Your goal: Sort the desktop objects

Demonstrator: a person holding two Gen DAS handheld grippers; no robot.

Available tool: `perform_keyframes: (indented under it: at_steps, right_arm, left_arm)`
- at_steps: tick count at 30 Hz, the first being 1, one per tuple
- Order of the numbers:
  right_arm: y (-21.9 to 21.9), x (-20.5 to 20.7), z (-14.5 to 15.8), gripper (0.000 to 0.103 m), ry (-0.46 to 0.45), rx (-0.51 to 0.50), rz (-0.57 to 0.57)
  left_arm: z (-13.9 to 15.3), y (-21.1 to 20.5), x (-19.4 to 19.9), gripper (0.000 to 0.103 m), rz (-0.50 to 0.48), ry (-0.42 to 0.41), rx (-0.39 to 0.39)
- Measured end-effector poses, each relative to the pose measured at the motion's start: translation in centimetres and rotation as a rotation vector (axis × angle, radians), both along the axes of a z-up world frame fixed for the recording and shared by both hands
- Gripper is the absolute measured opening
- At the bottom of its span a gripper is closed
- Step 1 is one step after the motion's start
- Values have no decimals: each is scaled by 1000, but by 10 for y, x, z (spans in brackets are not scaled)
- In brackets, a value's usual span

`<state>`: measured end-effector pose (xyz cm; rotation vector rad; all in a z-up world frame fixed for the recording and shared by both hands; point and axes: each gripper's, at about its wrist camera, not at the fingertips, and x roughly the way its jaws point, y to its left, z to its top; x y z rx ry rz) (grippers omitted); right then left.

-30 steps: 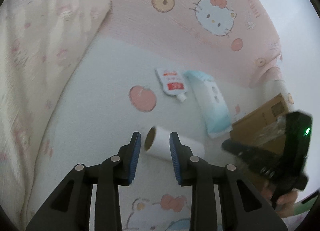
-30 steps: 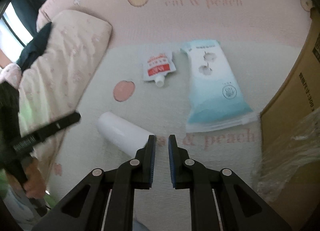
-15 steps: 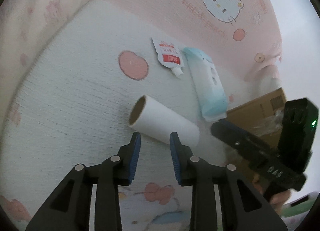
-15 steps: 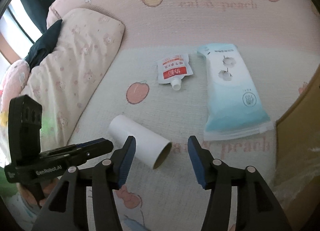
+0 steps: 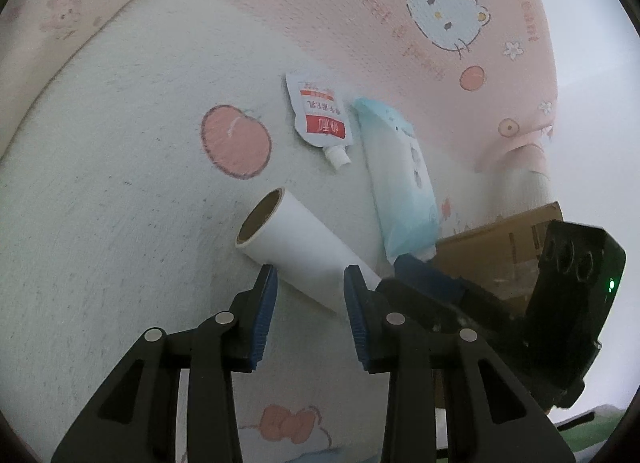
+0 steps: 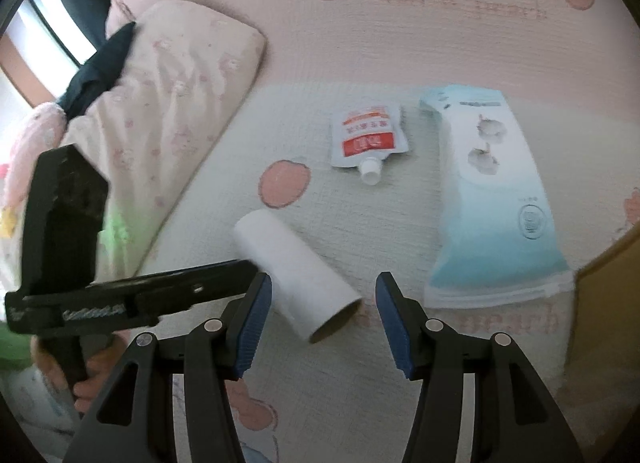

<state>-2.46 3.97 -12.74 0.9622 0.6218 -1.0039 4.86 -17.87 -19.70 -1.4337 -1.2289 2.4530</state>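
The white roll (image 5: 308,247), a paper-wrapped cardboard tube, is lying on its side on the pale bedspread (image 5: 120,223), with a pink peach print just beyond its far end. Both tools are angling downward toward it from opposite sides. The left gripper (image 5: 308,295) is hovering over the middle of the roll, its blue pads standing moderately apart and not pressing on anything. The right gripper (image 6: 324,303) is hanging over the roll's open end, its jaws spread wider and gripping nothing, the tube showing between them. A hand (image 6: 86,379) is wrapping around the left tool's black handle. Farther off, a small red-and-white spouted pouch (image 6: 368,139) is lying flat beside a blue-and-white wipes pack (image 6: 500,199), and a cardboard box (image 5: 500,243) is sitting at the right edge.
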Motion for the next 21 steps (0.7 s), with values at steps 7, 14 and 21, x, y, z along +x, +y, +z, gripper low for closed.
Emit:
perform_keyframes:
  at_steps: [7, 14, 21]
  right_arm:
    - [-10, 8, -6, 50, 28, -25, 90]
    - [-14, 18, -15, 40, 64, -3, 154]
    - [-13, 18, -17, 39, 55, 37, 145]
  left_arm:
    - [-4, 3, -11, 37, -4, -6, -17]
    - [-10, -13, -10, 48, 70, 10, 46]
    - [-28, -17, -23, 49, 78, -1, 197]
